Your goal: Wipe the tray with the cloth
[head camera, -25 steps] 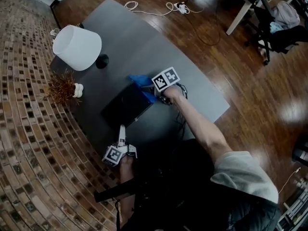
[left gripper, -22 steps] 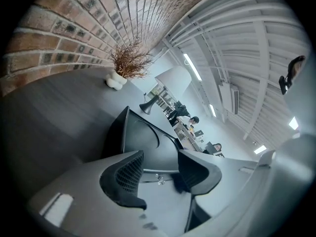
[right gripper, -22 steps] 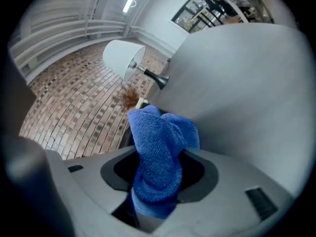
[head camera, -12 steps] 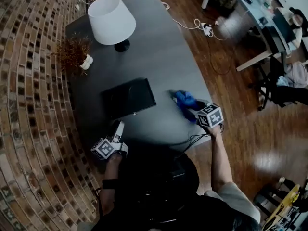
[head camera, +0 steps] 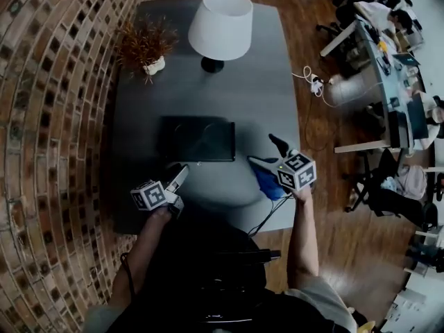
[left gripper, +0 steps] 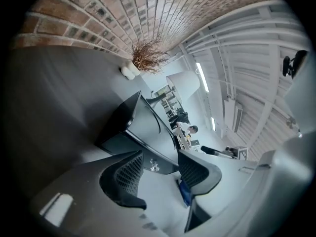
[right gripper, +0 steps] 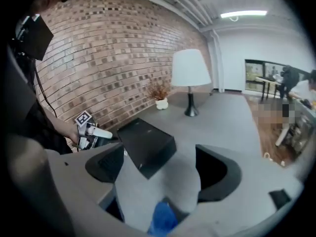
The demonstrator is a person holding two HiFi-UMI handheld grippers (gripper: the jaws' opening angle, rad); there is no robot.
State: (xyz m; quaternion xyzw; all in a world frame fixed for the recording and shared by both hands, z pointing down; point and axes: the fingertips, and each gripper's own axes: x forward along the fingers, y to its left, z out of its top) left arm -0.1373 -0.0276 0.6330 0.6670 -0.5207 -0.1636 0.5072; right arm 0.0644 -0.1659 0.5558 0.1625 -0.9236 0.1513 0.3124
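Observation:
The black tray (head camera: 198,139) lies flat mid-table; it also shows as the tray (right gripper: 148,142) and the tray (left gripper: 148,127). A crumpled blue cloth (head camera: 266,181) rests on the table to the right of the tray. My right gripper (head camera: 270,154) hovers over it, its jaws opening. The cloth (right gripper: 162,218) sits low at the base of the right gripper (right gripper: 160,164), and neither pad presses on it. My left gripper (head camera: 178,177) is by the tray's front left corner. The jaws of the left gripper (left gripper: 160,157) stand a little apart with nothing between them.
A white-shaded lamp (head camera: 222,23) and a small dried plant in a white pot (head camera: 146,47) stand at the table's far end. A brick wall (head camera: 41,116) runs along the left. A cable (head camera: 270,214) hangs off the near right table edge.
My right gripper carried the cloth off the tray to the table on its right, then spread its jaws and let the cloth go. The left gripper has come closer to the tray's corner.

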